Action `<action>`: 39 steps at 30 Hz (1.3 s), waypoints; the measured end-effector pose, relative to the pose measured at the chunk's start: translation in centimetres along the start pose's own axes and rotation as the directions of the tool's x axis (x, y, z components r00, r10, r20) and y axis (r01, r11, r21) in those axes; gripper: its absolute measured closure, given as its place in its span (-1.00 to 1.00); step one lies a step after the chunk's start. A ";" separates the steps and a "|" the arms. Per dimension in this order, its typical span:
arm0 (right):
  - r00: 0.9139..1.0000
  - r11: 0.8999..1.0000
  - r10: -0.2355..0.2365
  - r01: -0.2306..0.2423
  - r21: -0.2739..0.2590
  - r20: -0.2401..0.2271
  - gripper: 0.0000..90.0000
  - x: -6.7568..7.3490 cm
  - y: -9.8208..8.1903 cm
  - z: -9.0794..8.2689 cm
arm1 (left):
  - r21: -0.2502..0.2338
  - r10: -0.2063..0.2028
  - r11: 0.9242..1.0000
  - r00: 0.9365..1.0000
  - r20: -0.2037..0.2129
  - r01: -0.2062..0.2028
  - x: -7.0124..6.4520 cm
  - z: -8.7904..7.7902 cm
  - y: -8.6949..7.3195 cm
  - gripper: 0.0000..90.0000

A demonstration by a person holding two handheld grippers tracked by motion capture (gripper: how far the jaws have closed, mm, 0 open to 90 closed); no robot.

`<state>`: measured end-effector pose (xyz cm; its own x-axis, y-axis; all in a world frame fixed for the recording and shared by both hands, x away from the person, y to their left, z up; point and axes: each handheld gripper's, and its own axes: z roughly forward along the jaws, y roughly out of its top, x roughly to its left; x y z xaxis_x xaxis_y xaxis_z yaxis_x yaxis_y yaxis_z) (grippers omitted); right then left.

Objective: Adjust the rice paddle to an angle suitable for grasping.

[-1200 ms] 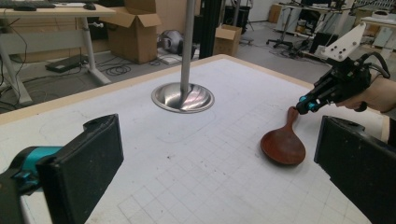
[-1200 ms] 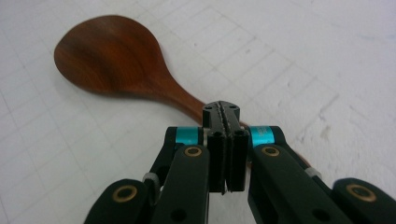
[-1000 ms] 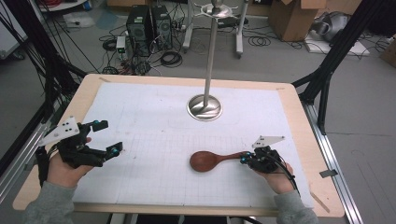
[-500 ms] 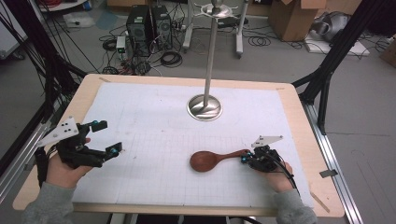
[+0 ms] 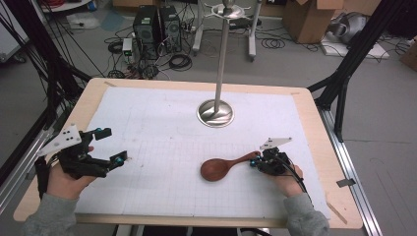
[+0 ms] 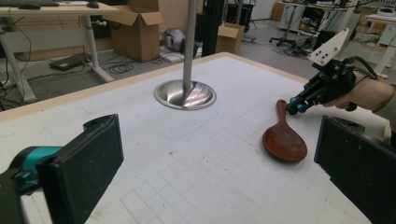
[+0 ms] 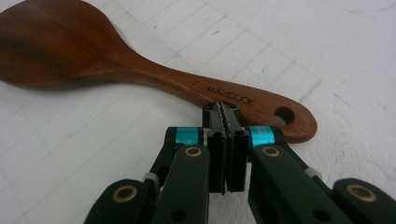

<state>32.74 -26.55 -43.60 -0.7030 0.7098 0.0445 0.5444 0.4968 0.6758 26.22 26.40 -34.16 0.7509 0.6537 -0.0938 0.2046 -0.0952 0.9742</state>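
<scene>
Right gripper (image 7: 223,109), jaws pressed together with nothing between them, touches the wooden spoon (image 7: 140,70) handle; left gripper (image 5: 110,146) is spread, far left.

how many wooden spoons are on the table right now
1. The wooden spoon lies flat on the white mat, in front of the metal stand, its handle end at the right gripper.

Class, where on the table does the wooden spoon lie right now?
In the high view, the wooden spoon lies flat on the white mat, right of centre, in front of the metal stand.
</scene>
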 end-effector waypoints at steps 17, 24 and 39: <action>1.000 1.000 -0.008 0.008 0.006 0.006 0.99 0.1 2.1 1.8 | 0.001 -0.004 1.000 1.000 -0.021 0.004 0.1 -0.9 -0.2 -0.96; 1.000 1.000 -0.025 0.025 0.005 0.000 0.99 0.3 2.9 2.6 | 0.000 -0.006 1.000 0.999 -0.032 0.006 0.1 -1.3 -0.3 -0.96; 0.999 0.999 -0.045 0.045 0.008 -0.015 0.99 0.7 4.4 4.0 | -0.005 -0.009 1.000 0.999 -0.044 0.009 0.1 -2.0 -0.5 -0.96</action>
<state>36.42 -21.90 -43.54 -0.7338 0.6789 0.0251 0.5158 0.5328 0.6709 24.91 28.05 -34.22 0.7204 0.6871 -0.0938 0.2085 -0.0856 0.9743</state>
